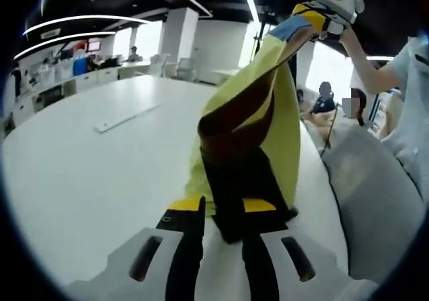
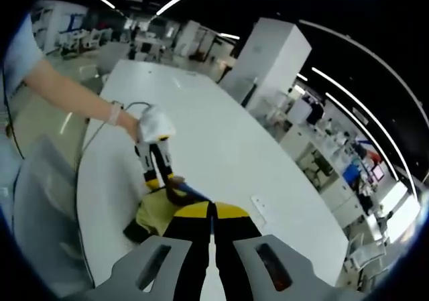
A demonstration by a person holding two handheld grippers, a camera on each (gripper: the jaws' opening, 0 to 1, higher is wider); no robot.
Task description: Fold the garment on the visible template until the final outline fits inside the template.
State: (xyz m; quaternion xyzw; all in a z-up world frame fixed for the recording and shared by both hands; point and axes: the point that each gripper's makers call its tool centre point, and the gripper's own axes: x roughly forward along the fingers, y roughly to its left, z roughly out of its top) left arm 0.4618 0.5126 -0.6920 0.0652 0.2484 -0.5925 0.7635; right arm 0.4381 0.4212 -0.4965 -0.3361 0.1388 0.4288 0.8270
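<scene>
In the left gripper view, our left gripper (image 1: pixel 224 215) is clamped on the dark lower edge of the garment (image 1: pixel 258 137), a yellow-green cloth hanging stretched above the white table (image 1: pixel 87 180). Our right gripper (image 1: pixel 315 21) pinches its upper corner, raised high.

In the right gripper view, the right gripper (image 2: pixel 213 210) is closed on the garment (image 2: pixel 155 215), bunched just above the table (image 2: pixel 214 147). The left gripper (image 2: pixel 159 178) grips the cloth's far edge.

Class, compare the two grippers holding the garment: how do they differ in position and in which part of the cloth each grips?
The right gripper is raised high, pinching the garment at its top edge; the left gripper sits low near the white table, clamping the dark lower part. The cloth hangs stretched between them. Both have yellow-and-black tips and are shut on cloth.
</scene>
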